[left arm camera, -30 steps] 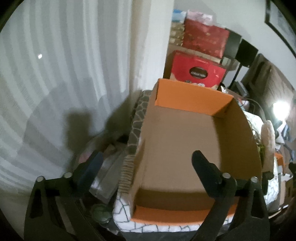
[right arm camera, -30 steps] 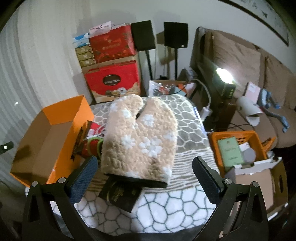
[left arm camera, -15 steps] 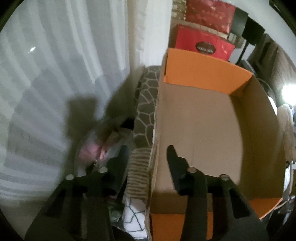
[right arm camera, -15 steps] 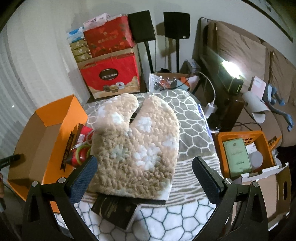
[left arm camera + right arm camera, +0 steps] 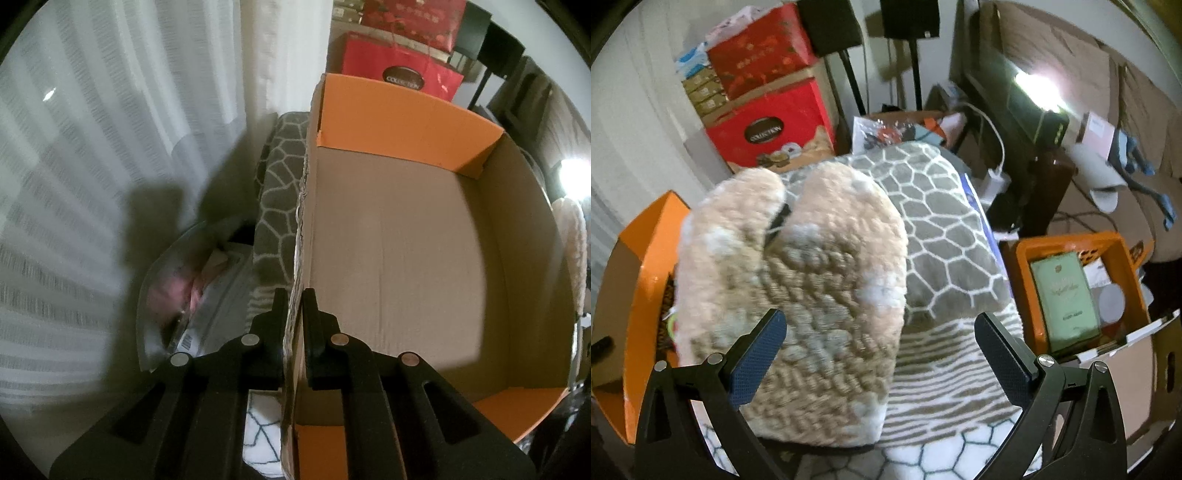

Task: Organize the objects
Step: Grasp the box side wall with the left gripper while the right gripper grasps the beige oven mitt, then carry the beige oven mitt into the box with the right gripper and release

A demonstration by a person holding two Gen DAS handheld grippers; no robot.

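Observation:
My left gripper (image 5: 294, 306) is shut on the left wall of an empty orange cardboard box (image 5: 406, 258), one finger inside and one outside. The same box (image 5: 635, 266) shows at the left of the right wrist view. A fluffy beige mitten with white spots (image 5: 798, 288) lies on the patterned blanket (image 5: 945, 236). My right gripper (image 5: 879, 347) is open, close above the mitten's cuff end, with the mitten between its spread fingers. A dark flat item under the cuff is mostly hidden.
Red gift boxes (image 5: 768, 125) stand behind the blanket. An orange bin with a green book (image 5: 1067, 295) sits to the right. A clear plastic bag (image 5: 192, 288) lies left of the box beside the white curtain (image 5: 110, 147). A bright lamp (image 5: 1034, 81) glares at right.
My left gripper moved to the box's left wall and closed on it. My right gripper moved down and forward over the mitten, staying open.

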